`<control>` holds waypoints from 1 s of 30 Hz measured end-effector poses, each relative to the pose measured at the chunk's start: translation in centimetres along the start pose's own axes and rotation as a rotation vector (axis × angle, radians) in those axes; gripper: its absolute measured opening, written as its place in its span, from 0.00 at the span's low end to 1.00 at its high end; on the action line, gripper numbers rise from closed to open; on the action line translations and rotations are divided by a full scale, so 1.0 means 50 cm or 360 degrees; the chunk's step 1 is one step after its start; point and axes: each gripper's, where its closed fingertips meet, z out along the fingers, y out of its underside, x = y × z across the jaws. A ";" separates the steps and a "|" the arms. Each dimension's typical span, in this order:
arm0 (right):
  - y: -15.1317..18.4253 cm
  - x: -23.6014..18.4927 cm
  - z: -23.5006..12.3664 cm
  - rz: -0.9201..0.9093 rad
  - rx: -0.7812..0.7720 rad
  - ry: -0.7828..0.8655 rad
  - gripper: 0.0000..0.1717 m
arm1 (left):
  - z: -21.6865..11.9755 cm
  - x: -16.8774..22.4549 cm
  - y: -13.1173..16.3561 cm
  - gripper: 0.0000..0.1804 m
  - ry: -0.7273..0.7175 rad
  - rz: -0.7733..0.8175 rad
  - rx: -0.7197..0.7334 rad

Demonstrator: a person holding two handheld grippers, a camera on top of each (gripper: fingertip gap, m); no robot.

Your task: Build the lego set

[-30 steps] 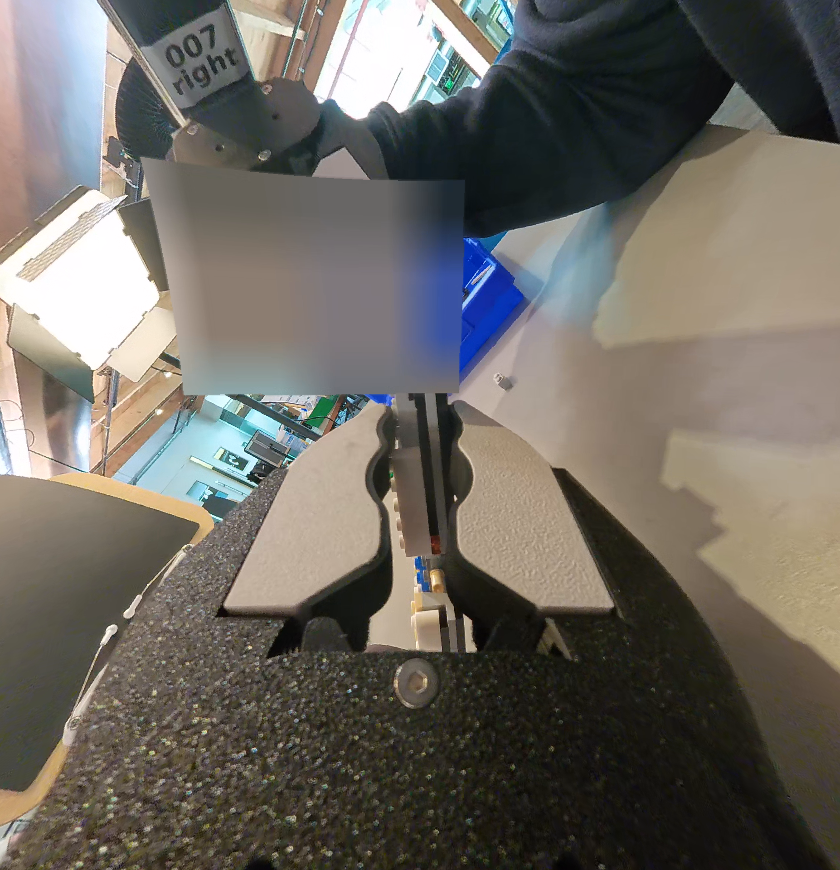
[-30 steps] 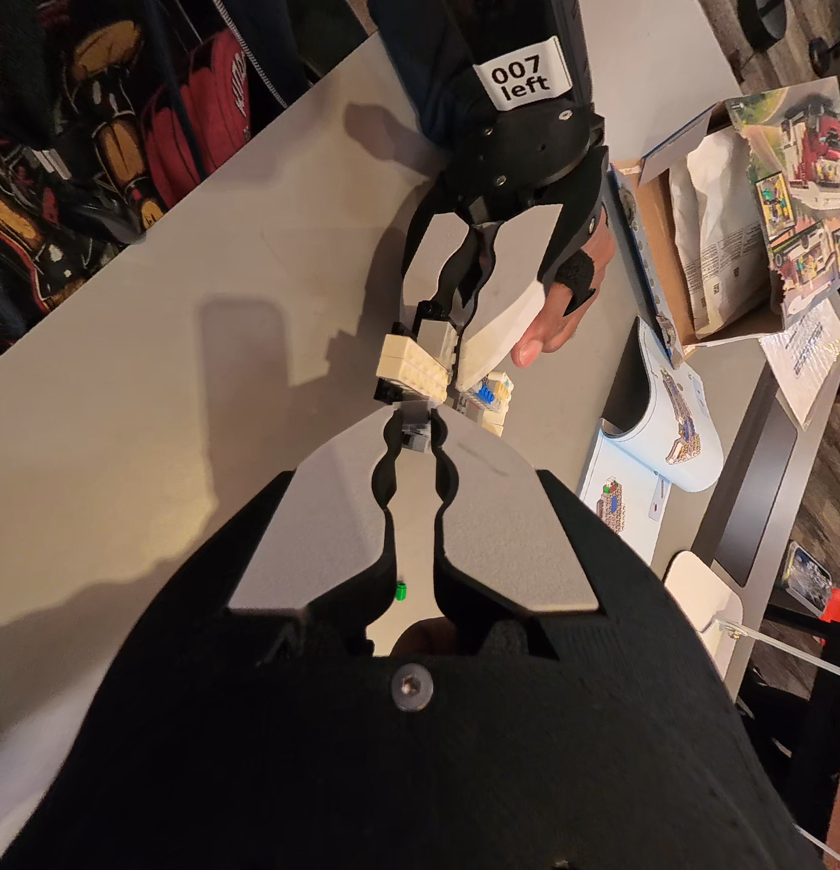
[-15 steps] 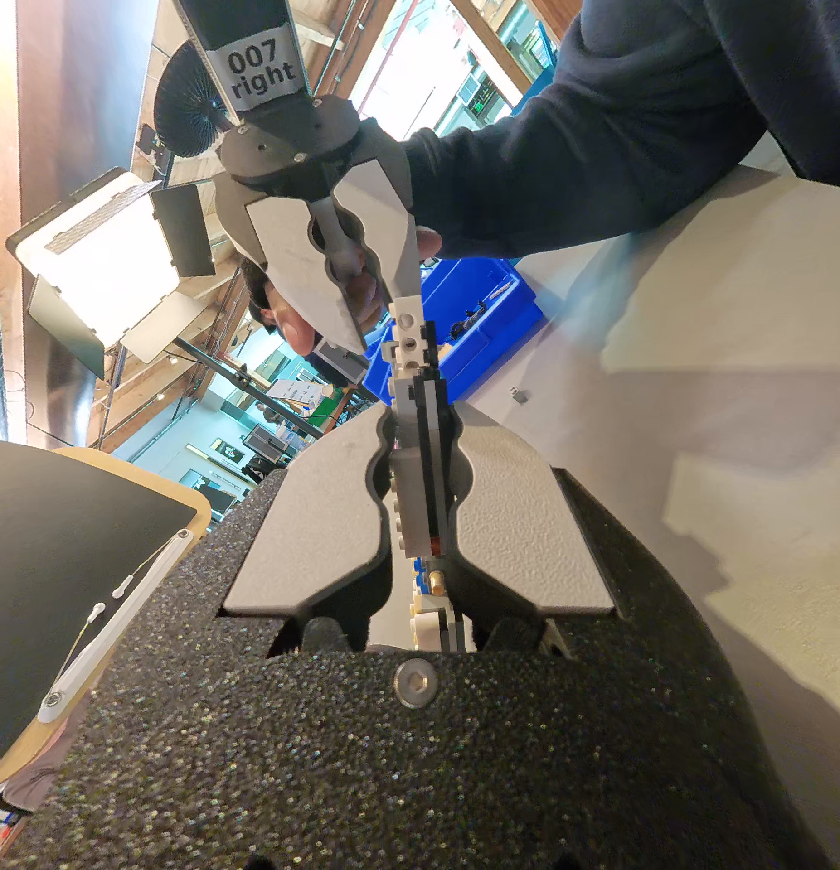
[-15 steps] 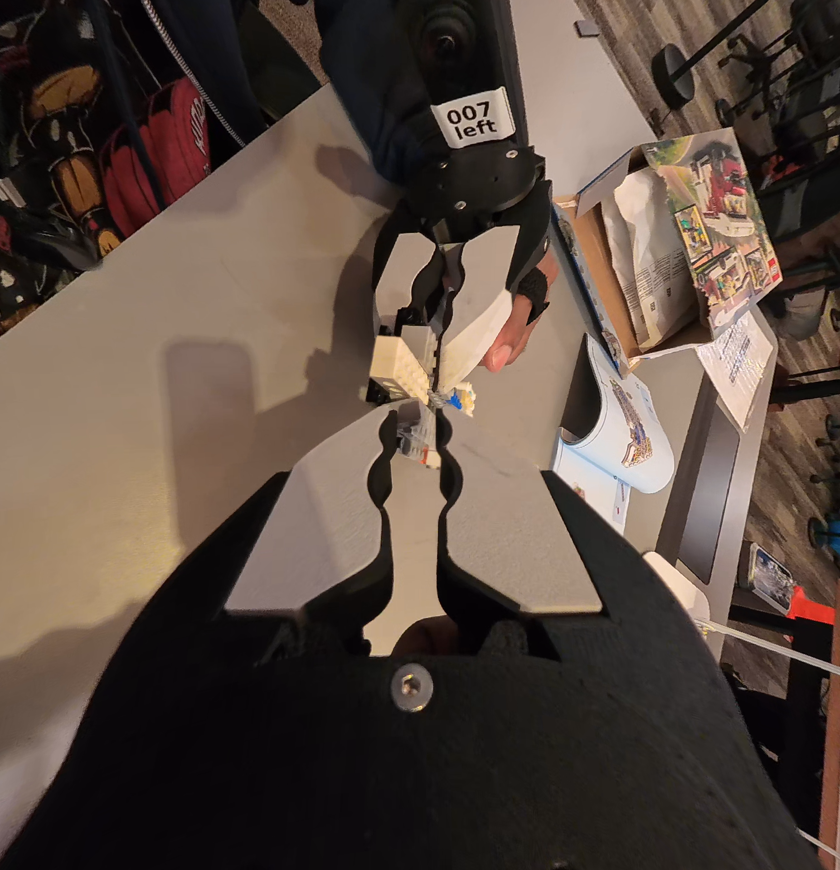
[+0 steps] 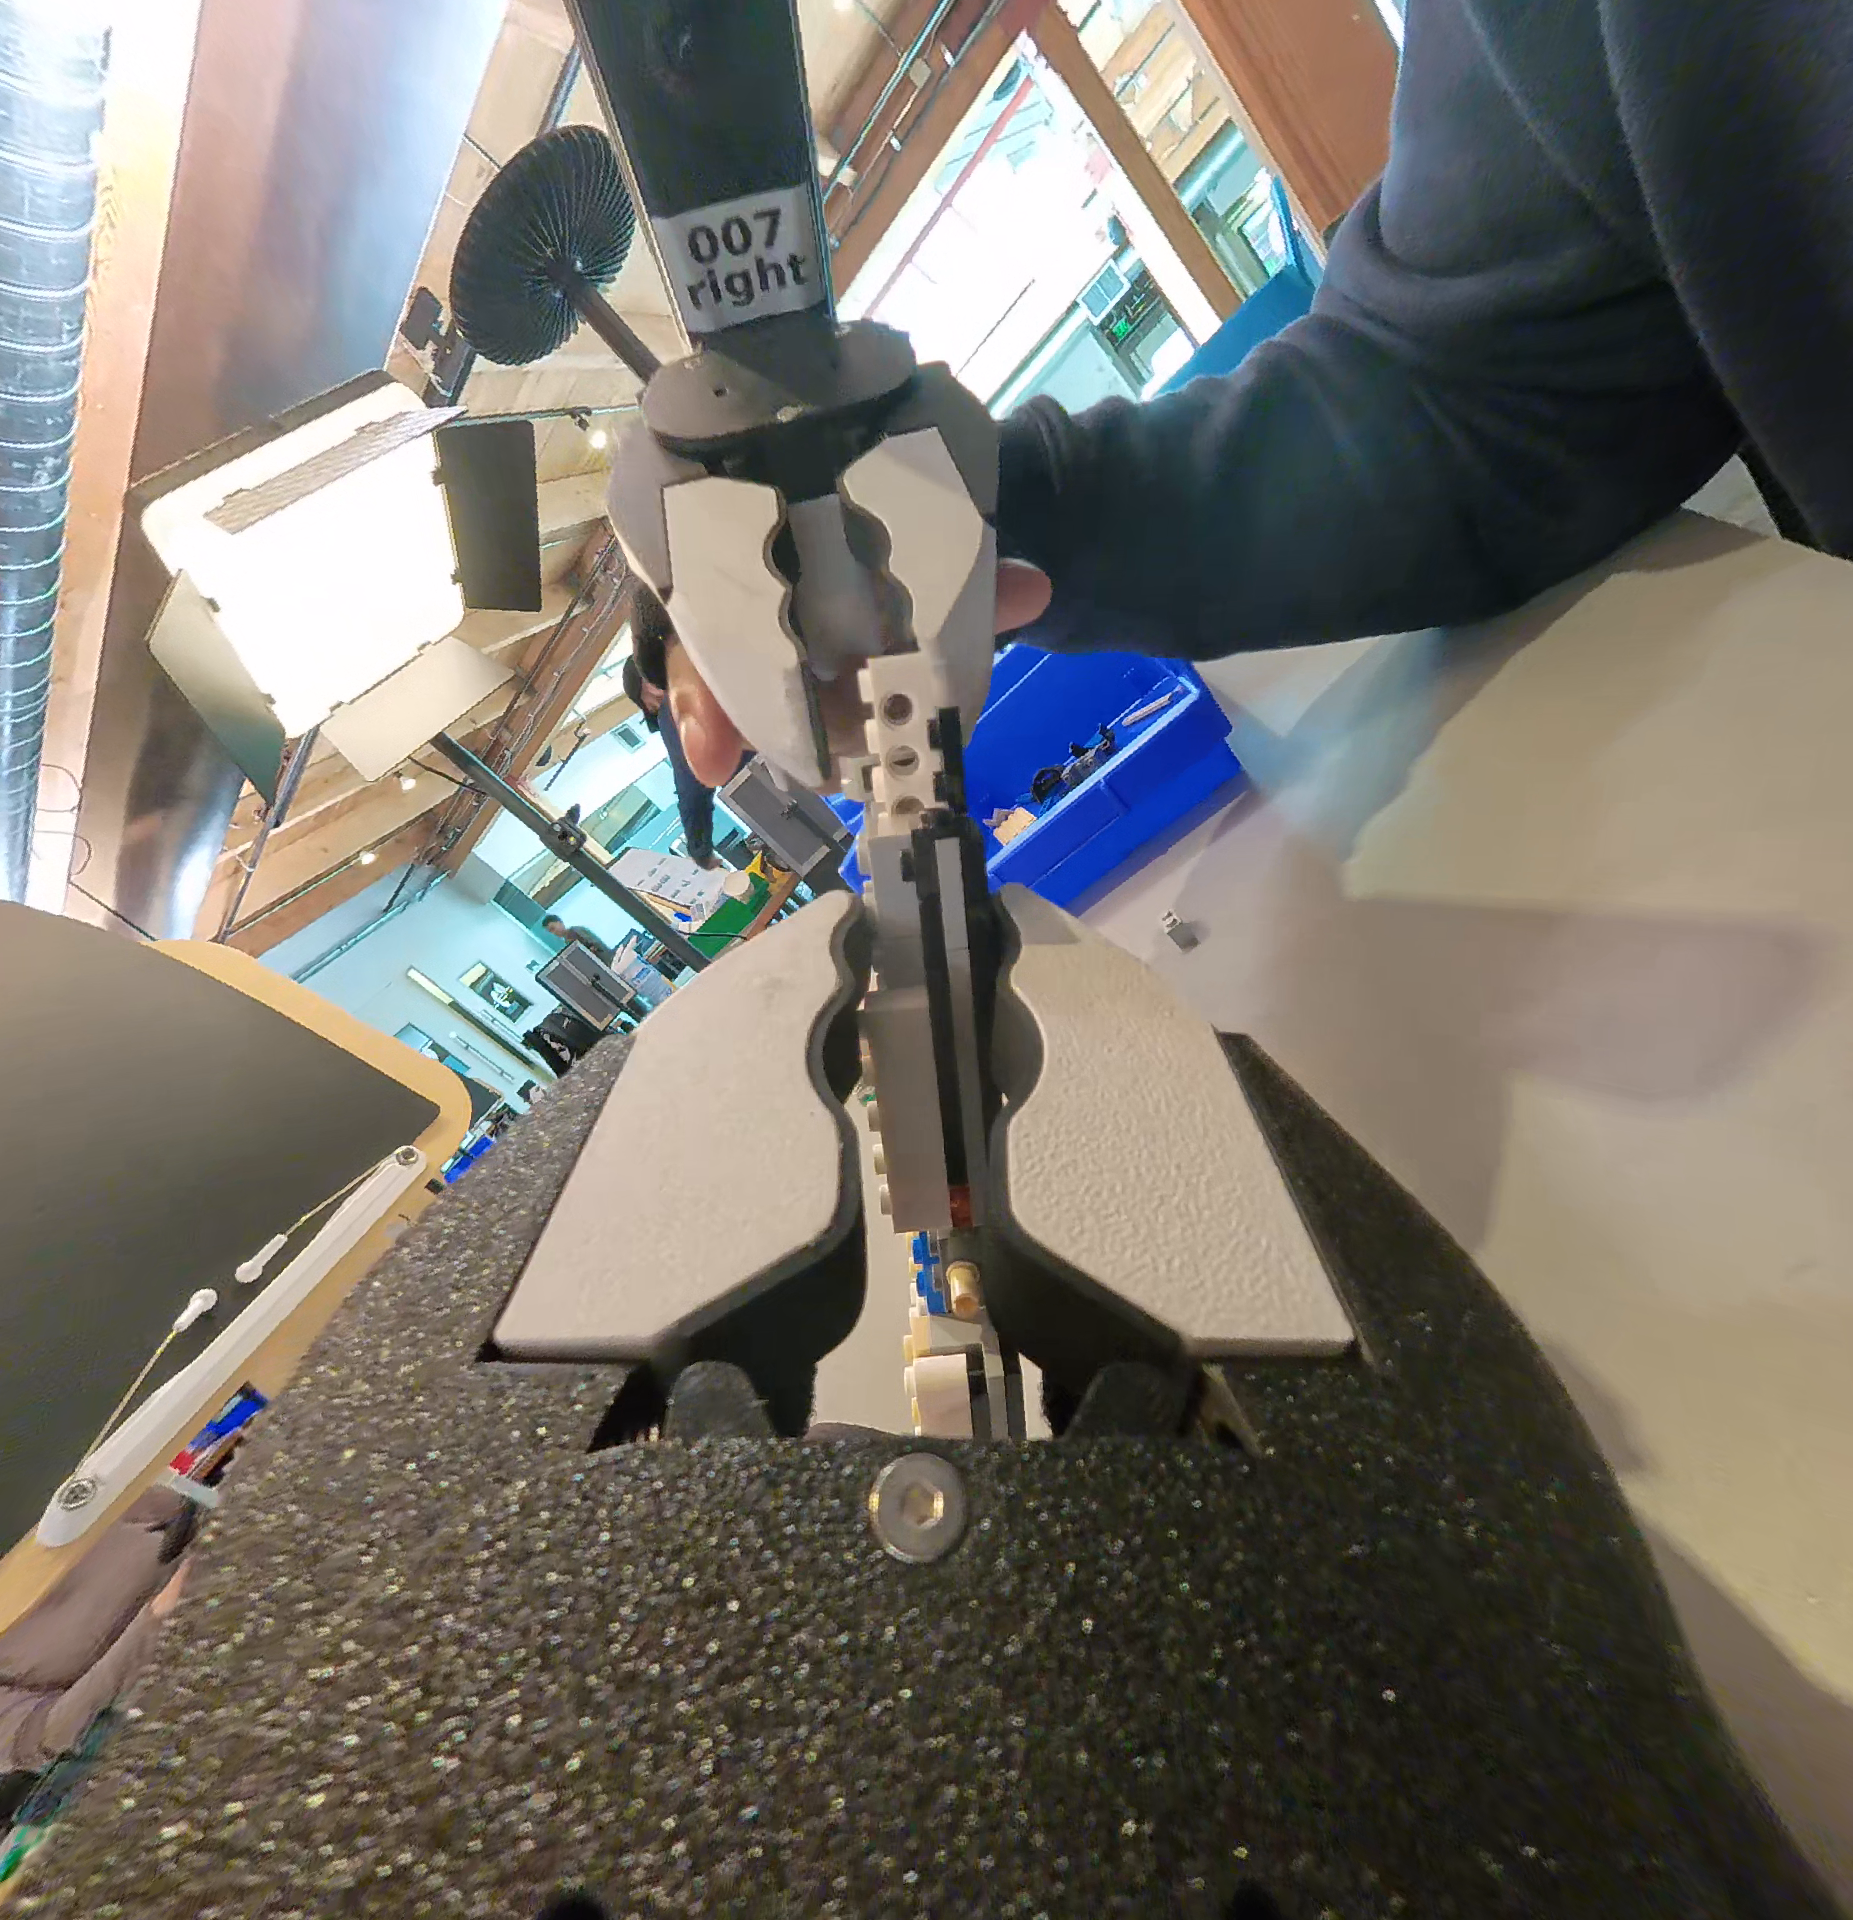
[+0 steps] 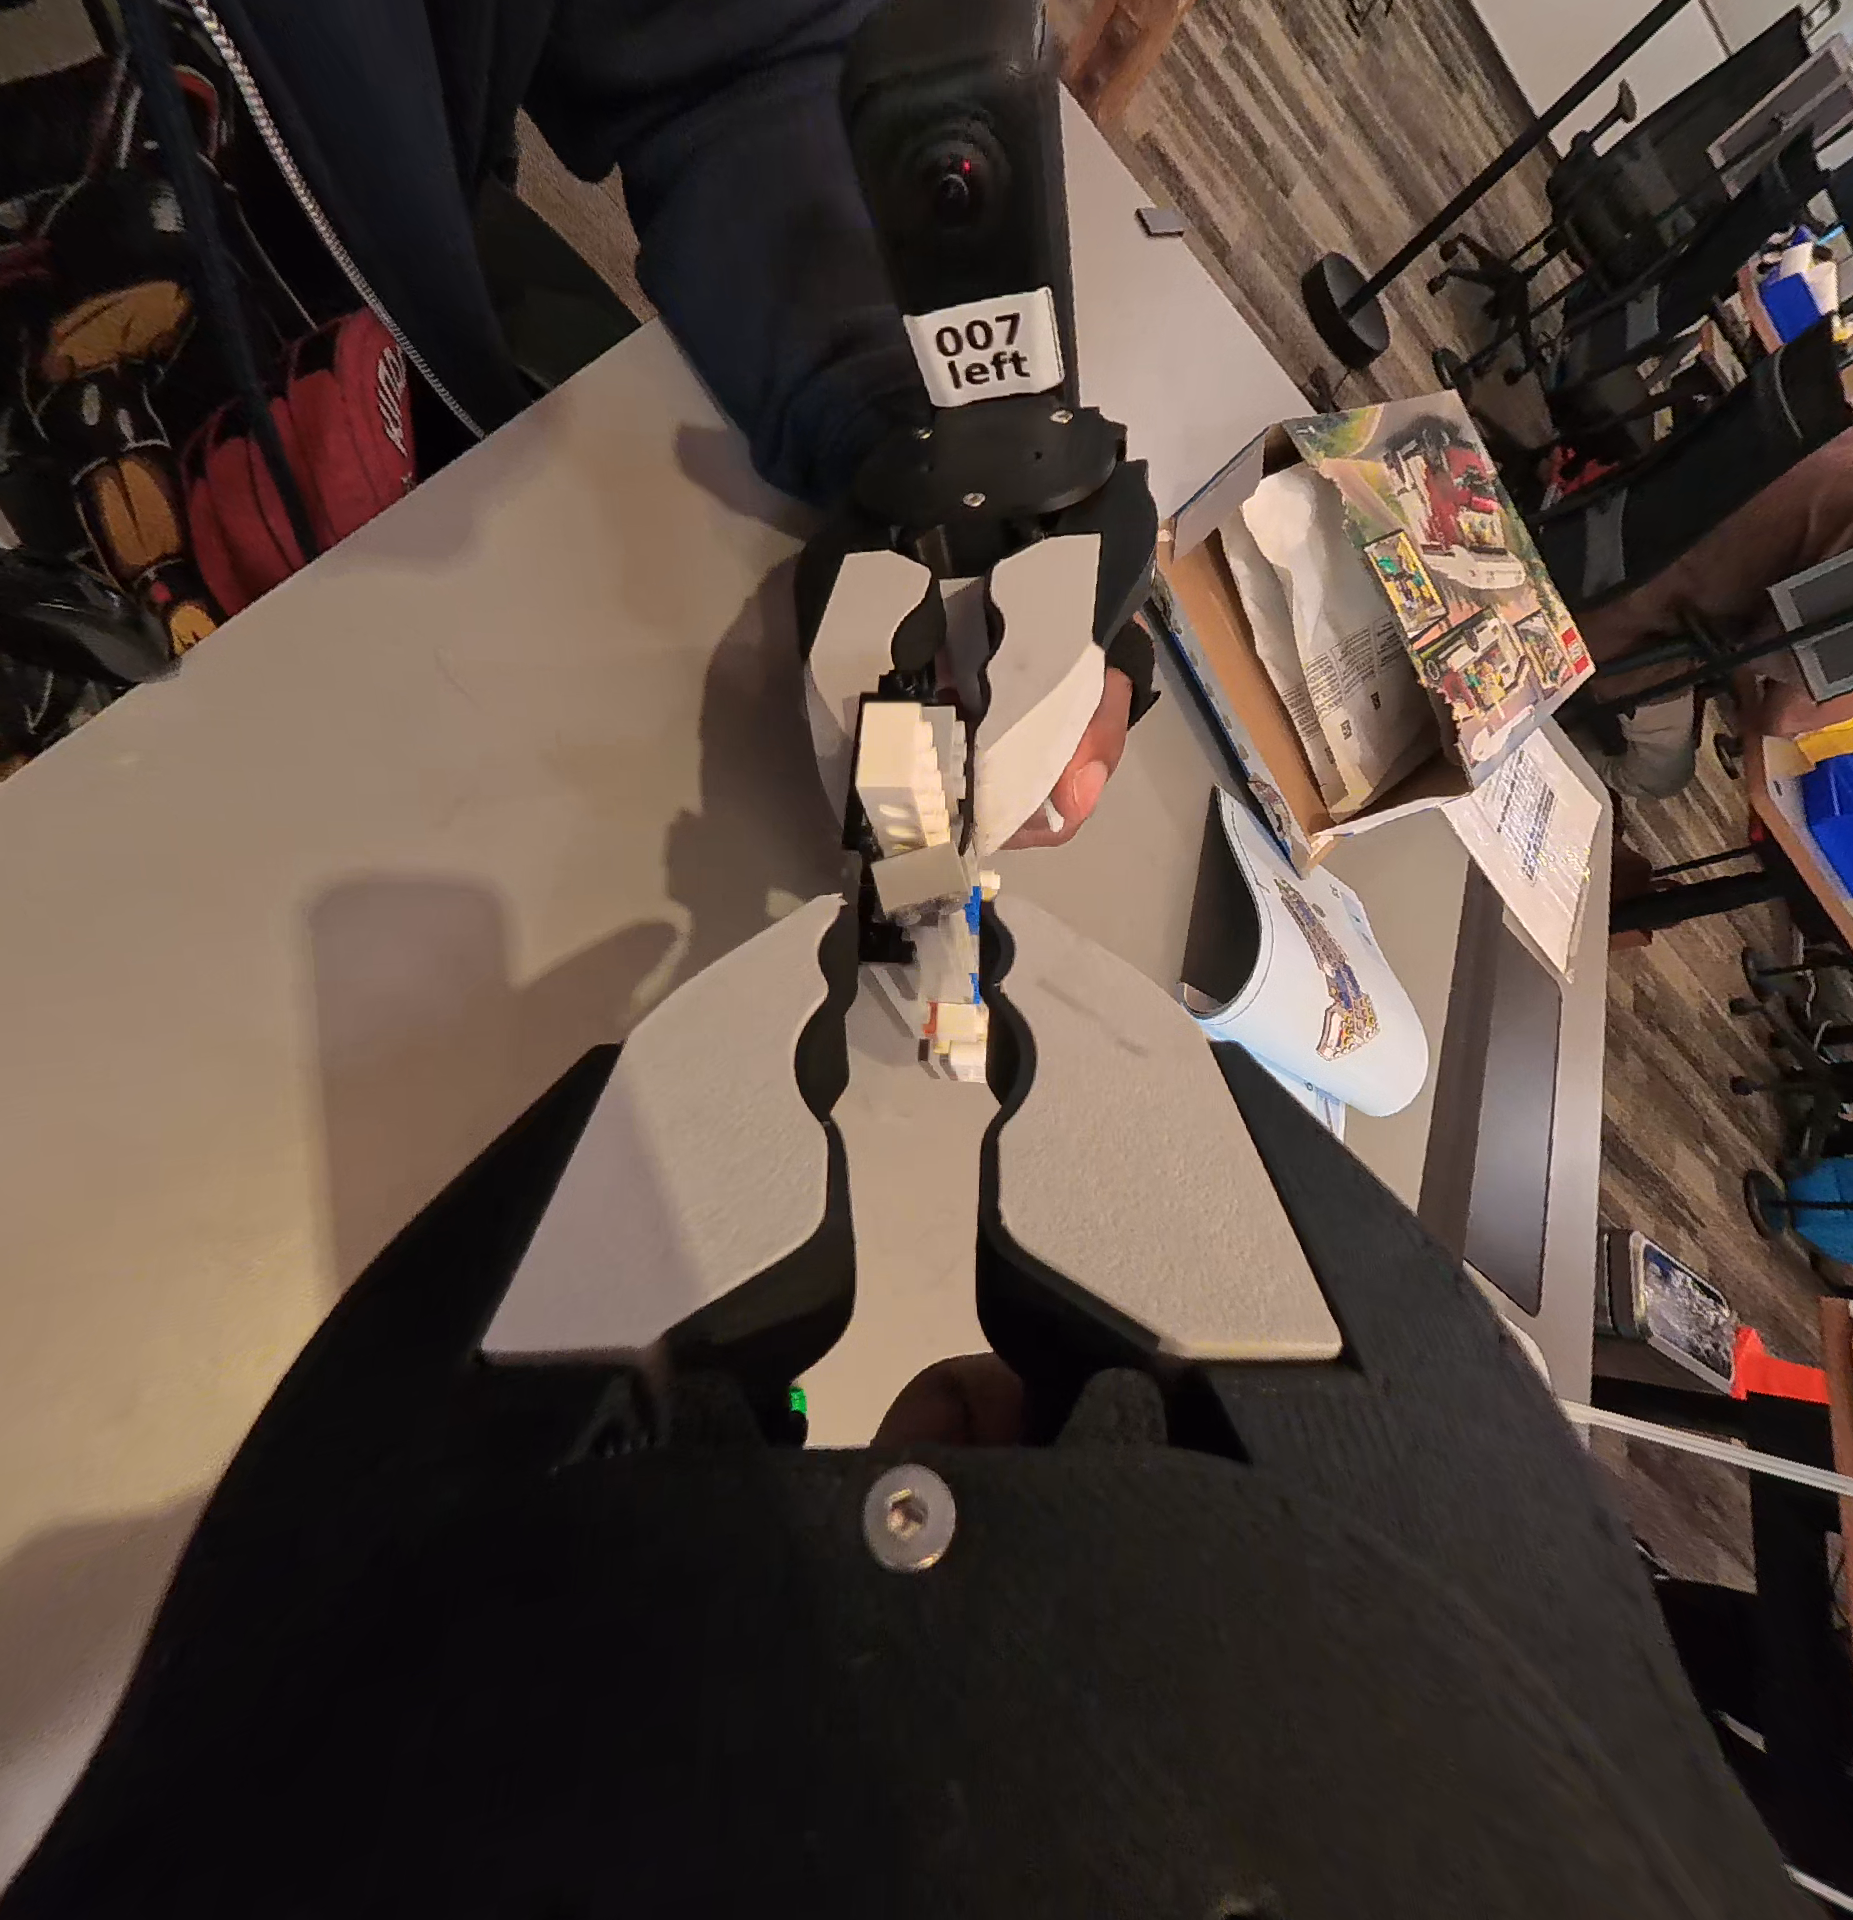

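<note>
My left gripper (image 5: 927, 904) is shut on a brick assembly (image 5: 906, 1091) of grey, black and white bricks, which sticks out past its fingertips. The right wrist view shows the same grip (image 6: 922, 821), with the assembly's white block (image 6: 901, 769) between the pads. My right gripper (image 6: 919, 914) faces the left one. The assembly's free end, with a grey brick (image 6: 922, 878) and blue and white bricks, lies between its fingers. In the left wrist view the right gripper (image 5: 880, 727) stands around a white brick with holes (image 5: 896, 727), and a gap shows beside one pad. It is open.
Both grippers are held above a grey table (image 5: 1524, 831). A blue bin (image 5: 1098, 769) and a small loose grey piece (image 5: 1176, 932) lie beyond. An open cardboard box (image 6: 1348, 623) and an open instruction booklet (image 6: 1306, 997) lie at the right. A light panel (image 5: 298, 551) stands at the left. Only a small space, under 4 cm, lies between the two pairs of fingers.
My right gripper, earlier pinching a small grey piece at the assembly's end, has widened its jaws and moved forward, so the assembly reaches deeper between its fingers. The left gripper keeps its hold.
</note>
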 end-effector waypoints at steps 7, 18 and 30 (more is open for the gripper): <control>-0.007 -0.012 0.007 0.0058 0.0120 -0.0097 0.12 | 0.001 0.013 -0.002 0.11 0.0055 -0.0009 0.0006; 0.003 -0.037 0.004 0.0065 0.0066 -0.0215 0.10 | 0.004 0.031 0.002 0.11 0.0128 -0.0001 -0.0008; 0.010 -0.083 0.008 0.0019 -0.0135 -0.0363 0.10 | 0.008 0.064 -0.002 0.11 0.0275 -0.0058 0.0006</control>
